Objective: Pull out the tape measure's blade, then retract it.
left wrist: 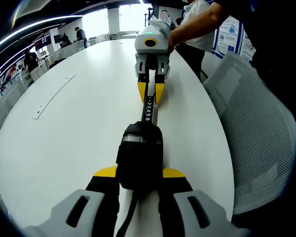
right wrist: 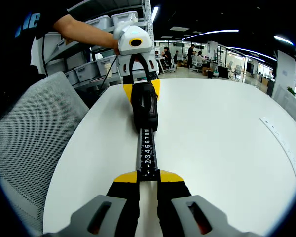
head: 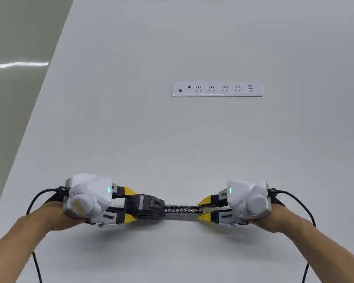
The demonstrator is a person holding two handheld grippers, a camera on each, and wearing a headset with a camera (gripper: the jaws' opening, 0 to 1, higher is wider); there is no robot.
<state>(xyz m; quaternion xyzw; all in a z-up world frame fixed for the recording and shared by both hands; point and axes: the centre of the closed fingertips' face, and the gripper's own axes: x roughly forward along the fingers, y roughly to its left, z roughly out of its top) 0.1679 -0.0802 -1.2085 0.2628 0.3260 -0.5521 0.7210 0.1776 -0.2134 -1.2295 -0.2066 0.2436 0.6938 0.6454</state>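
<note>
Tape measure, black plastic case (head: 144, 207) with a short length of dark, white-numbered steel blade (head: 183, 209) drawn out: it lies on the near side of the white multi-socket power strip (head: 217, 89), well apart from it and close to the person's edge of the white worktable (head: 165, 141).

Orientation — the long axis of case and blade runs roughly parallel to the long axis of the power strip. In the head view the case sits below the strip's left end and a little to the left of it. The blade leaves the case toward the person's right and ends below the middle of the strip. The printed face of the blade is turned up, and the right gripper view shows the numerals 2 to 9 running toward the case. Whether the case rests on the table surface or is held just above it cannot be told.

Left gripper (head: 130, 206), white body with yellow-tipped black jaws: the jaws are closed against the two sides of the case and hold it, with the blade outlet facing away from the gripper. A black strap trails from the rear of the case between the jaws.

Right gripper (head: 205, 209), same build: the jaws are set narrow and pinch the free end of the blade between the yellow tips.

The two grippers face each other along the blade axis — each is held by one bare hand. A grey mesh chair back (left wrist: 256, 123) stands at the table edge on the far side from the power strip.
</note>
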